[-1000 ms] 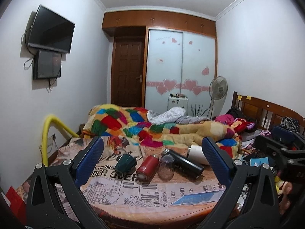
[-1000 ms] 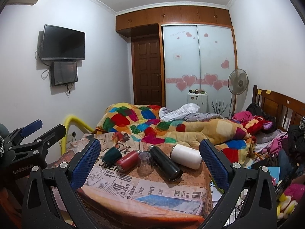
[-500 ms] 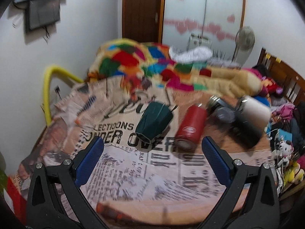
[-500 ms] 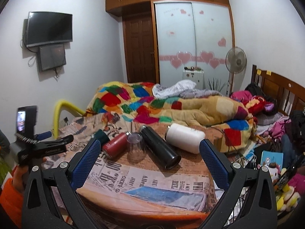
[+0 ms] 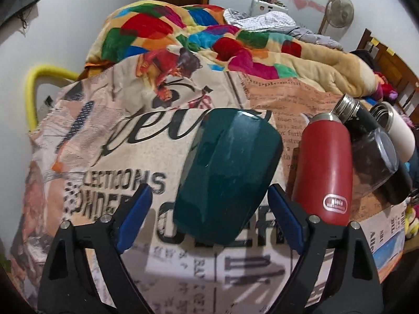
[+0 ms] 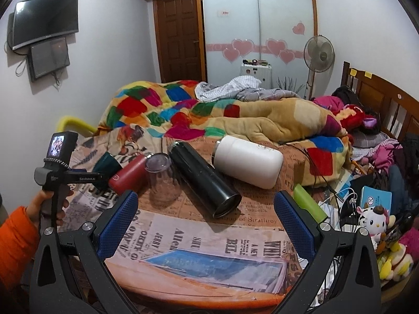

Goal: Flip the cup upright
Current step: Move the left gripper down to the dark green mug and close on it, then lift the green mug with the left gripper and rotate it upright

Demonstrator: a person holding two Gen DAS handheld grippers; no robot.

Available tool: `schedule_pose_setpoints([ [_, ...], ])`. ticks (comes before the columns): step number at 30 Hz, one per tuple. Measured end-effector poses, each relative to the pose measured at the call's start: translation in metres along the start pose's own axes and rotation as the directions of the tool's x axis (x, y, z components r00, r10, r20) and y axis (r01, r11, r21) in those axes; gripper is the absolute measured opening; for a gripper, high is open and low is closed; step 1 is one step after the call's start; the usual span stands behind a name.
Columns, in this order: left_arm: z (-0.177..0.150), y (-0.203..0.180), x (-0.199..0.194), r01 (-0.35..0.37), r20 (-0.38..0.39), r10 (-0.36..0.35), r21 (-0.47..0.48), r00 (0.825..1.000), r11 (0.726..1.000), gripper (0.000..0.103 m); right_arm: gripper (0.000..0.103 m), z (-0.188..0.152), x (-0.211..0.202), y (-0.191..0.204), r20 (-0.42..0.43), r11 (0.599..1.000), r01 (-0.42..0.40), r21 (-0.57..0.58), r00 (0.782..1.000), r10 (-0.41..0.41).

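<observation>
A dark green cup (image 5: 225,175) lies on its side on the newspaper-print cloth (image 5: 110,157). My left gripper (image 5: 209,209) is open, its blue pads either side of the cup's near end, not touching. The cup also shows small in the right wrist view (image 6: 106,161), partly behind the left gripper's body (image 6: 65,175). My right gripper (image 6: 207,222) is open and empty, low over the table's front, short of a black flask (image 6: 204,178) and an upside-down clear cup (image 6: 161,180).
A red flask (image 5: 324,170) lies close to the right of the green cup, then the clear cup (image 5: 377,159), black flask (image 5: 366,123) and white flask (image 5: 398,130). A colourful blanket (image 6: 209,112) lies behind. Toys and clutter (image 6: 374,217) crowd the right side.
My left gripper has moved forward and down, from far back to straddling the green cup. My right gripper has moved a little closer to the table.
</observation>
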State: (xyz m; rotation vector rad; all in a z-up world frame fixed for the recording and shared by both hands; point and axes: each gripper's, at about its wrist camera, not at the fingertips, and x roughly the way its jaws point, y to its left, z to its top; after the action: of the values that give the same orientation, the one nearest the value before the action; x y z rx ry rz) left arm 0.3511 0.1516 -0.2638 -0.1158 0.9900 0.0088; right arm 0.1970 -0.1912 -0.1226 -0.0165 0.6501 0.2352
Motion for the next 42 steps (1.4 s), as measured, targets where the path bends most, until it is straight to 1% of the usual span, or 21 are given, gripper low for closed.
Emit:
schedule_pose_setpoints([
  [2,0.002,0.000,0.003,0.007,0.007,-0.007,0.005,1.000,1.000,0.087,0.103,0.001,0.006,0.000,-0.005,1.000,0.007,-0.001,1.000,-0.007],
  [5,0.006,-0.001,0.013,0.020,-0.002,-0.020,0.007,1.000,1.000,0.076,0.103,0.001,0.010,-0.001,-0.013,1.000,0.009,0.004,1.000,-0.009],
  [6,0.007,0.000,0.015,0.034,-0.004,-0.034,0.000,0.999,0.999,0.070,0.103,0.000,0.012,-0.002,-0.015,1.000,0.009,0.006,1.000,-0.009],
  [12,0.008,0.000,0.017,0.006,0.034,-0.006,-0.004,0.999,1.000,0.069,0.103,0.000,0.015,-0.001,-0.022,1.000,0.009,0.004,1.000,-0.009],
  [17,0.000,-0.002,0.009,-0.056,0.040,0.055,0.004,0.998,0.998,0.069,0.103,0.000,0.014,0.001,-0.016,1.000,0.003,0.003,1.000,-0.003],
  [18,-0.002,-0.002,0.005,-0.059,0.045,0.058,0.006,0.997,0.998,0.069,0.103,0.000,0.013,0.001,-0.014,1.000,0.001,0.002,1.000,-0.001],
  [26,-0.017,-0.009,-0.049,-0.055,0.114,0.054,0.007,0.992,0.998,0.069,0.103,-0.001,0.002,0.006,0.006,1.000,-0.019,-0.009,1.000,0.019],
  [32,-0.023,-0.029,-0.101,-0.063,0.189,0.051,0.054,0.981,0.997,0.069,0.103,-0.001,-0.012,0.009,0.026,0.999,-0.030,-0.014,0.999,0.030],
  [37,-0.026,-0.051,-0.140,-0.035,0.237,0.012,0.093,0.971,0.995,0.069,0.103,0.000,-0.028,0.010,0.055,0.999,-0.034,-0.019,0.998,0.035],
  [42,-0.031,-0.075,-0.169,-0.005,0.268,-0.032,0.136,0.963,0.991,0.069,0.103,0.000,-0.043,0.011,0.083,0.999,-0.039,-0.019,0.996,0.040],
])
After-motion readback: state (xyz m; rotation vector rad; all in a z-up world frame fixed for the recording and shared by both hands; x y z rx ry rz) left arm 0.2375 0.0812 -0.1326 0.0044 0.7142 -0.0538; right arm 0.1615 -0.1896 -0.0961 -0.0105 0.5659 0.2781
